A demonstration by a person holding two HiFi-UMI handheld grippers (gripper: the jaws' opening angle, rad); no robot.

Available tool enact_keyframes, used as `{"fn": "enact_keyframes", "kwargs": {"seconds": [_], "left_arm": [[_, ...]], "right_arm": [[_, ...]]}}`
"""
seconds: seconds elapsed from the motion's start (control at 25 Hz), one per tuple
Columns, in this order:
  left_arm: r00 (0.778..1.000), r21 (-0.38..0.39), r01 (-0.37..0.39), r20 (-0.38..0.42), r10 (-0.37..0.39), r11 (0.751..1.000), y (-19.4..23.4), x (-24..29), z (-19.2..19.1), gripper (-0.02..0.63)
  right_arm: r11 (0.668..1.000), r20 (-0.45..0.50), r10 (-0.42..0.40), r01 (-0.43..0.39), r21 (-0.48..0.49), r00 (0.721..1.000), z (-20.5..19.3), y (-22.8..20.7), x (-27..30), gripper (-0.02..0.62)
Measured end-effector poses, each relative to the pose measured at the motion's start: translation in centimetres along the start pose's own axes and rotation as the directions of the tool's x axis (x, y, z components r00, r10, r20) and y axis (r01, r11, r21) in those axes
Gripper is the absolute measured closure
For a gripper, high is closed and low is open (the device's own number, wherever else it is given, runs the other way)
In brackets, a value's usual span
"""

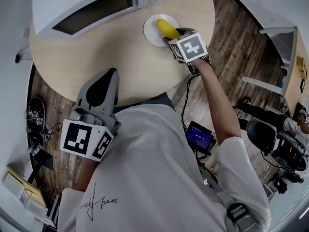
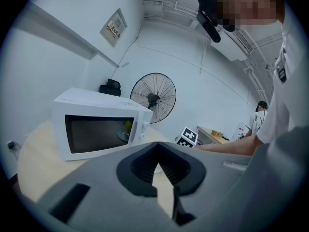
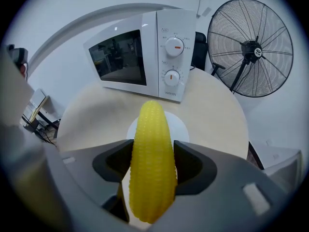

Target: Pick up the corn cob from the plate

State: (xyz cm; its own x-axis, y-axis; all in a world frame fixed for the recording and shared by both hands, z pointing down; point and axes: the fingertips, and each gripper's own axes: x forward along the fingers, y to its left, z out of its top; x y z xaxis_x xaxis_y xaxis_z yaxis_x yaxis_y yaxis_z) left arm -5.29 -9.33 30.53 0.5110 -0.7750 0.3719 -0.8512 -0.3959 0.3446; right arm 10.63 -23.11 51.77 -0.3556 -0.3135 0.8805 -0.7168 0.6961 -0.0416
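Head view: a round wooden table [image 1: 135, 66] carries a white microwave [image 1: 91, 4] at its far side and a small white plate [image 1: 150, 35] near the right edge. The yellow corn cob [image 1: 166, 28] lies over the plate, its near end reaching toward the person. The right gripper [image 1: 175, 36] is stretched out on a straight arm to that near end, probably because approaching along the cob's length lets the jaws take it across its narrow width. The left gripper [image 1: 102, 83] hangs back at the table's near edge, close to the body and well apart from the plate. It seems parked there to keep out of the way, since the task needs only one tool. Left gripper view: its jaws are drawn together at the tips, with nothing between them and only bare tabletop showing through the slit. Beyond them are the microwave, a standing fan [image 2: 153, 98] and the right arm reaching across. Right gripper view: the cob stands lengthwise between the jaws, with a dark pad pressed to each flank, so this tool is clenched on the corn near its thicker end. The plate shows just under and behind the cob's tip. Whether the cob has left the plate's surface cannot be told from any view. The grip looks set, and the lift is judged to be the step in hand.
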Motion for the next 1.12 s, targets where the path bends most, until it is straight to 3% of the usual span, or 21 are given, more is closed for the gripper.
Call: {"fn": "enact_keyframes", "kwargs": {"seconds": [0.44,1.12], "left_arm": [[0.999,-0.047,0.015,0.04,-0.013,0.999,0.3,-2.2,0.9,0.614],[0.999,-0.006,0.034,0.032,-0.033,0.999,1.8,-2.8,1.0,0.614]], "right_arm": [[0.997,0.045,-0.034,0.03,0.071,0.998,-0.6,1.5,-2.7,0.324],[0.985,0.116,-0.063,0.042,0.169,0.991,-1.0,3.2,-5.2,0.324]]}}
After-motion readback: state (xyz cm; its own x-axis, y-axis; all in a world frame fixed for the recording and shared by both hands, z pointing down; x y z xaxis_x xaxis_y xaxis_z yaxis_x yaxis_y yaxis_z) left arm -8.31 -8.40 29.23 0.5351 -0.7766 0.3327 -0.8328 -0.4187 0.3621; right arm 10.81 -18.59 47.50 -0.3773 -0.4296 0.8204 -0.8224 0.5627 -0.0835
